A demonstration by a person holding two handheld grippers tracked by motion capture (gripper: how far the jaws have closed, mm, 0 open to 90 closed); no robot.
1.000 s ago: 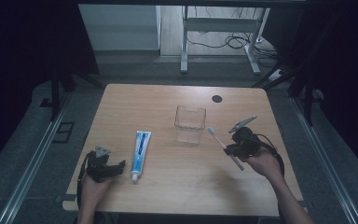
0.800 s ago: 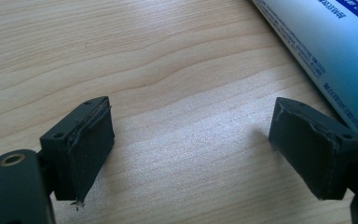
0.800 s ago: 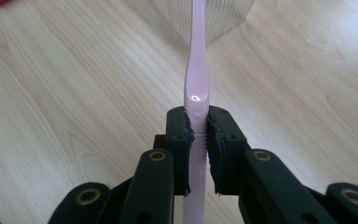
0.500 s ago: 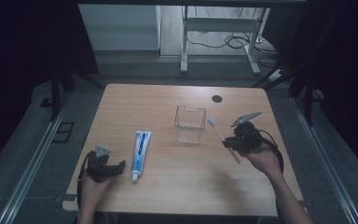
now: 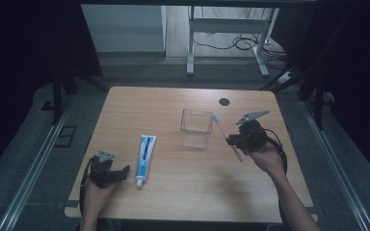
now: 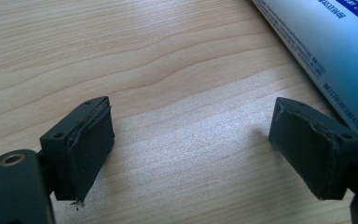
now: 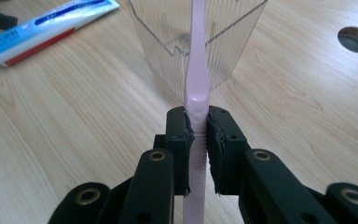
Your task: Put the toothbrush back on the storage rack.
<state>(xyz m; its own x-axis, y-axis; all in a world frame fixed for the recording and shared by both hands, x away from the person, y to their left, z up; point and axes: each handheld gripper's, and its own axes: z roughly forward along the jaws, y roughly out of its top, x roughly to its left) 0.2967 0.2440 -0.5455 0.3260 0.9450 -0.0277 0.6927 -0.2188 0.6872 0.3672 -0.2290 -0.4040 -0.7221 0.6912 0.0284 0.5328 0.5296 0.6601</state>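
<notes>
The right tongs are clenched on a pink toothbrush, gripping its handle partway along, so the bristle end slants up and away toward the clear plastic cup while the tail end sticks out below the hand. In the right gripper view the toothbrush runs straight up between the two pads, with the cup directly behind it. The brush head sits just beside the cup's right rim, above the tabletop.

The cup stands upright near the middle of the tabletop, with bare wood around it on every side. A dark round hole lies beyond it toward the far edge. The toothpaste tube lies flat left of the cup, well apart from it, cap toward the near edge.

The left tongs rest low at the near left corner, released, with their jaws wide apart and bare wood between them; in the left gripper view the tube passes just beside the right-hand jaw. The widest open stretch is the near middle of the tabletop, between the two hands.
</notes>
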